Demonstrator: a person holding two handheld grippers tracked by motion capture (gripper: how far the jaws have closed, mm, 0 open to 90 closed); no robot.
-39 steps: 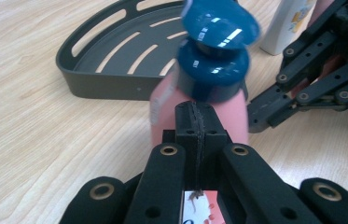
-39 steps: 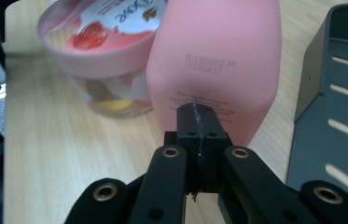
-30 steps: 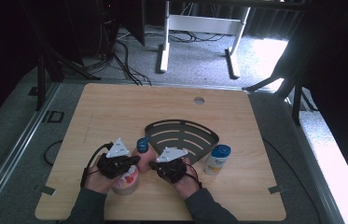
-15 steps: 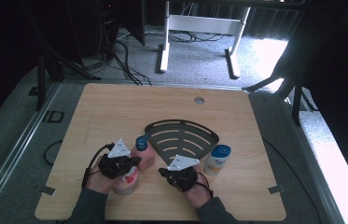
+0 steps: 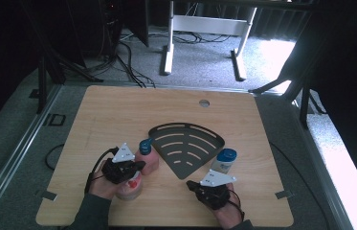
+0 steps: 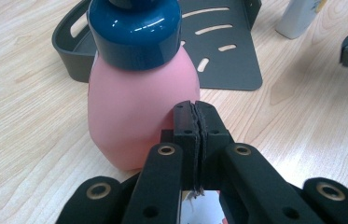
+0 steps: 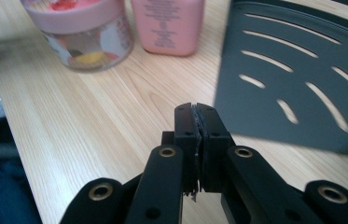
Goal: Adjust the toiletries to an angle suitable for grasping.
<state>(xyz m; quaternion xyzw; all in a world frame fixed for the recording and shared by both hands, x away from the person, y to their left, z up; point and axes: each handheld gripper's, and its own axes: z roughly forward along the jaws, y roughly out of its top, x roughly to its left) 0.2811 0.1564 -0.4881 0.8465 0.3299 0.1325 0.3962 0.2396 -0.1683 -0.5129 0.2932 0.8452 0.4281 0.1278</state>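
1. Pink lotion bottle (image 5: 147,159) with a blue cap stands near the desk's (image 5: 118,110) front edge, beside the dark slotted corner tray (image 5: 185,146).
2. The left gripper (image 5: 135,166), jaws pressed together and empty, points at the bottle's base.
3. The right gripper (image 5: 193,183), jaws likewise clenched on nothing, lies low by the front edge, aimed toward the pink-lidded jar (image 7: 85,32).

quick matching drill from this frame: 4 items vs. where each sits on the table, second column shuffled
Items
1. pink bottle with dark blue cap
2. dark grey slotted fan-shaped tray
3. white bottle with blue cap
4. pink-lidded printed jar

Places
A. table centre
B. beside the tray's right edge
C. under the person's left hand
D. beside the tray's left edge

Pairs: 1-D, 2-A, 3-B, 4-C
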